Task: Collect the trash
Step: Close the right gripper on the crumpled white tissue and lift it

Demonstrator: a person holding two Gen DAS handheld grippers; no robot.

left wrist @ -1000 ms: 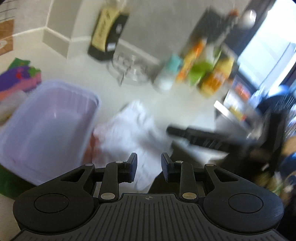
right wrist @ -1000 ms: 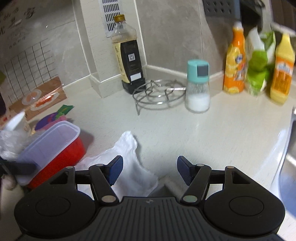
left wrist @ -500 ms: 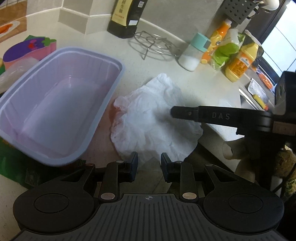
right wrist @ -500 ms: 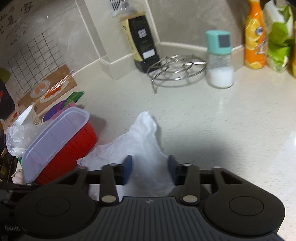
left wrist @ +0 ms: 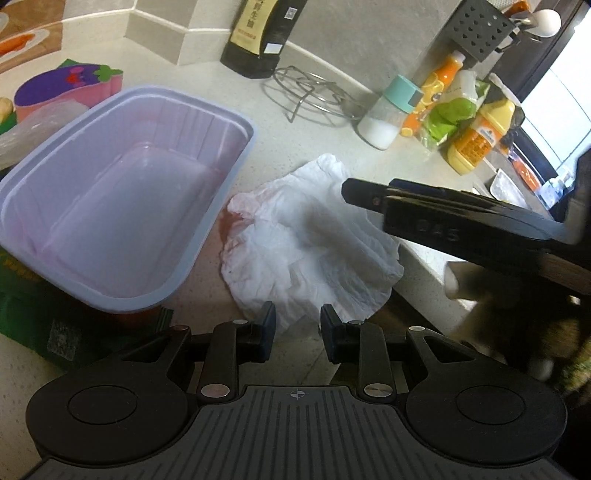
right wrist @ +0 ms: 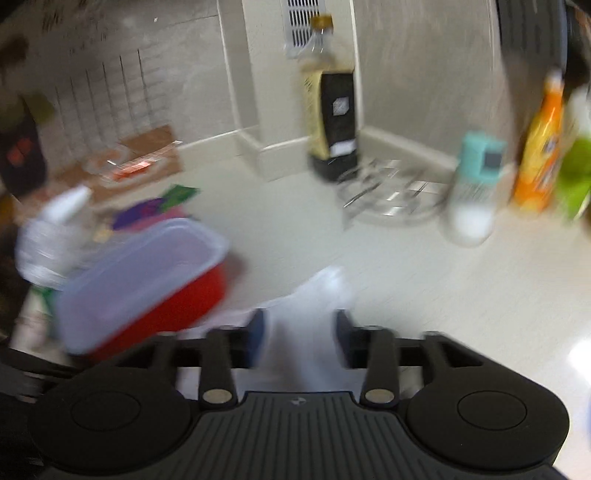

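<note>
A crumpled white paper towel (left wrist: 314, 251) with a red stain at its left edge lies flat on the pale counter. Left of it, touching it, stands a lavender plastic tub (left wrist: 221, 192) nested in a red container (right wrist: 177, 310). My left gripper (left wrist: 295, 332) is open, its fingertips at the towel's near edge with nothing pressed between them. My right gripper (left wrist: 351, 190) reaches in from the right just over the towel. In the blurred right wrist view the right gripper (right wrist: 299, 339) has its jaws opening, and the towel (right wrist: 314, 295) shows between the fingers.
At the back stand a dark sauce bottle (left wrist: 258, 33), a wire trivet (left wrist: 314, 92), a teal-lidded jar (left wrist: 388, 114) and orange and yellow bottles (left wrist: 476, 140). A pink and purple item (left wrist: 66, 85) lies left of the tub. The counter edge (left wrist: 424, 266) runs right of the towel.
The right gripper's fingers narrowed over the towel, then spread again, and its view swung sideways into blur. The left gripper sank closer to the towel and tub.
</note>
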